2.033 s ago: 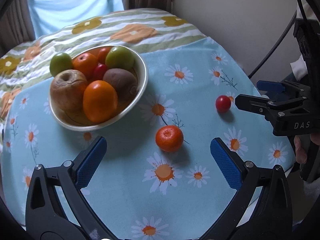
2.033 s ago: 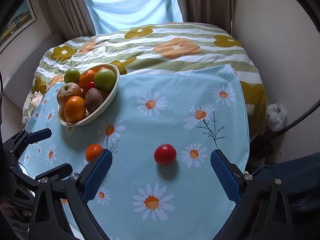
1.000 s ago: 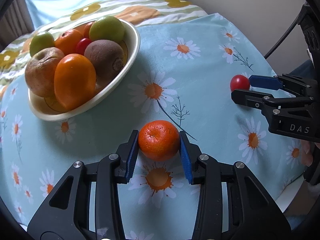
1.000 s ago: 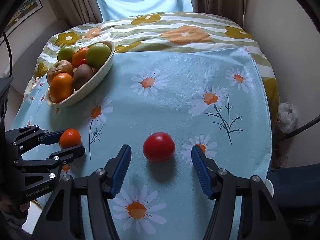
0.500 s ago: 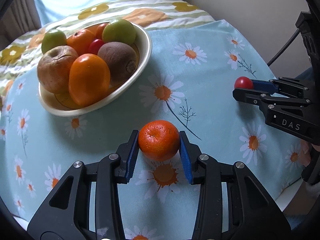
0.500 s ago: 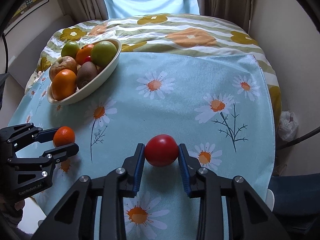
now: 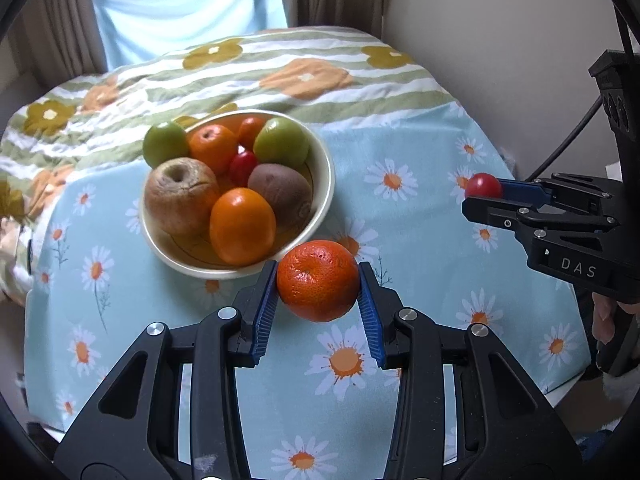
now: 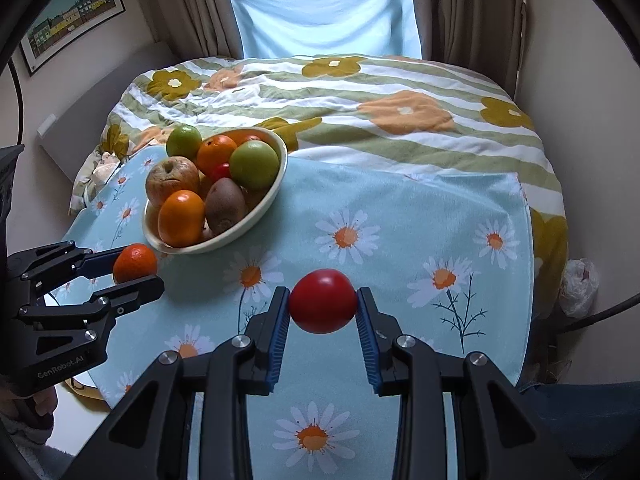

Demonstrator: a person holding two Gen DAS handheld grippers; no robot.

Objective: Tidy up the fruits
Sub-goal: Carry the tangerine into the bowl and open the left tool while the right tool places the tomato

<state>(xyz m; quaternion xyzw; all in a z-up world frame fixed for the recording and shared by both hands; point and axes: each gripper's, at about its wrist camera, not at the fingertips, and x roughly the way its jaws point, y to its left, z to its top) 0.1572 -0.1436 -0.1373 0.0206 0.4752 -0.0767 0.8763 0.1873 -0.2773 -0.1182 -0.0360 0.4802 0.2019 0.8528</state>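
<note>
My left gripper [image 7: 318,286] is shut on an orange tangerine [image 7: 318,280] and holds it above the daisy tablecloth, just in front of the cream fruit bowl [image 7: 324,184]. My right gripper [image 8: 322,304] is shut on a red tomato [image 8: 322,300] and holds it above the cloth, right of the bowl [image 8: 276,188]. The bowl holds several fruits: a brown apple [image 7: 182,194], oranges, green apples, a kiwi [image 7: 280,194] and a small tomato. The right gripper with its tomato [image 7: 483,186] shows at the right in the left wrist view. The left gripper with the tangerine [image 8: 134,262] shows at the left in the right wrist view.
The round table has a light blue daisy cloth [image 8: 400,240] over a striped flowered cloth [image 8: 360,92]. A wall is close on the right [image 7: 500,40]. Curtains and a window are behind the table [image 8: 324,4]. A white bag [image 8: 578,286] lies on the floor at the right.
Both grippers closed on their fruits, the left on the tangerine and the right on the tomato, and lifted them off the cloth. The left gripper has drawn back and up from the table.
</note>
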